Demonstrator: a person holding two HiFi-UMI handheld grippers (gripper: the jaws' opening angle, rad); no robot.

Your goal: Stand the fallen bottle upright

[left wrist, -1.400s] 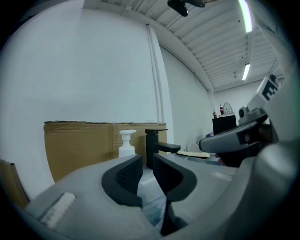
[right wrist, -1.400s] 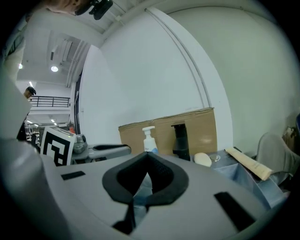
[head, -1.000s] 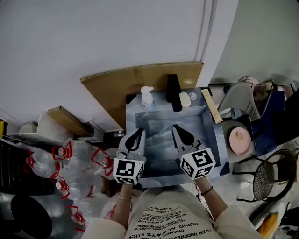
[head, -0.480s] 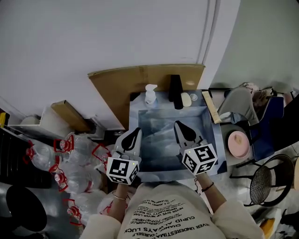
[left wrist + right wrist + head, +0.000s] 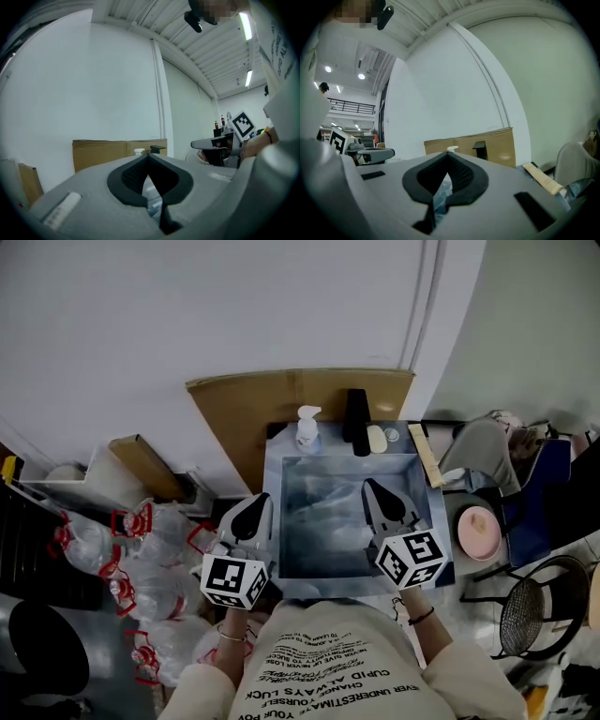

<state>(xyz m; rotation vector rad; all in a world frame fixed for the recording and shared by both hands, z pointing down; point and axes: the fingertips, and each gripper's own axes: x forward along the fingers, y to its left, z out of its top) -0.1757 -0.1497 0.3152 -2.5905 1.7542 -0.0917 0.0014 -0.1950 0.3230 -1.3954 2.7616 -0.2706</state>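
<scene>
Looking down, I see the pump bottle (image 5: 307, 432) at the far edge of the worktop (image 5: 323, 521), at 1 o'clock from the left gripper (image 5: 259, 504) and 10 o'clock from the right gripper (image 5: 371, 489), about equally near both. It stands straight up, pump on top. Both jaws are closed tight and hold nothing.

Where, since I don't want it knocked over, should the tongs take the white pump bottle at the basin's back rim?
Probably the pump bottle by its body, below the pump head, coming level from the person's side: it stands upright with cardboard behind and a black fixture close on its right, leaving the front open.
</scene>
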